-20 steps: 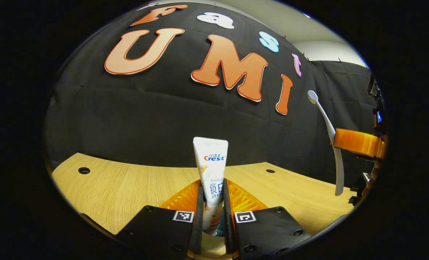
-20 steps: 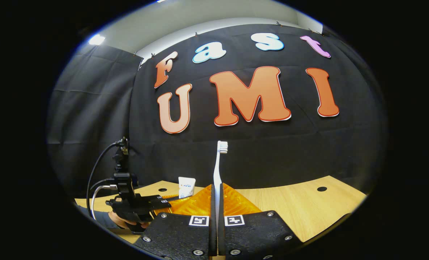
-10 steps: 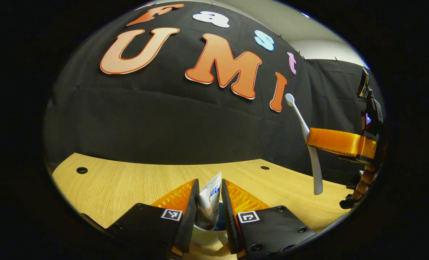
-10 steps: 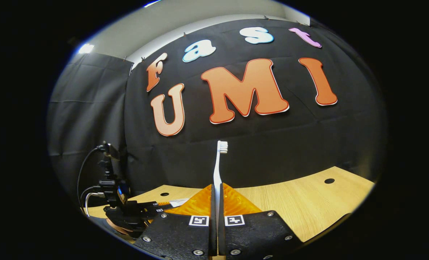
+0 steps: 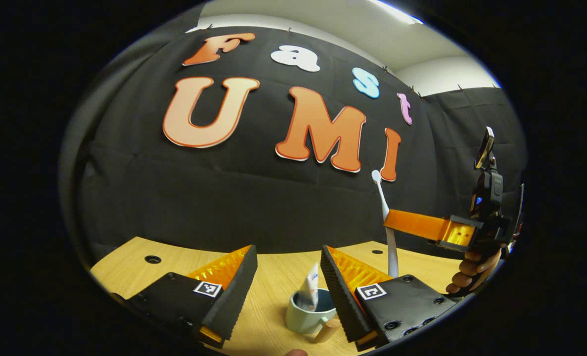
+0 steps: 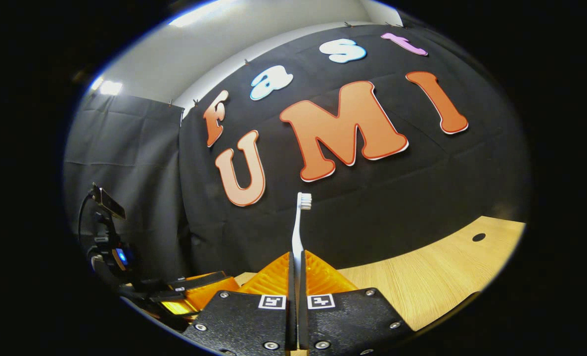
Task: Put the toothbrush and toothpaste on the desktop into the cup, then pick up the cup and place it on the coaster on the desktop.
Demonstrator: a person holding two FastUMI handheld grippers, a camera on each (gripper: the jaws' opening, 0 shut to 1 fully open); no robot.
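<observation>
A light wooden desktop (image 5: 273,277) with round holes (image 5: 152,259) meets the booth's black cloth wall (image 5: 199,198).

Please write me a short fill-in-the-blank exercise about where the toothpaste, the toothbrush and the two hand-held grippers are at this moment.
1. The toothpaste stands inside the ____.
2. The right hand-held gripper is shut on the ____.
3. The left hand-held gripper hangs above the cup with its jaws ____.
4. In the right gripper view, the bristle end of the toothbrush points ____.

Missing words: cup; toothbrush; open; up
</observation>
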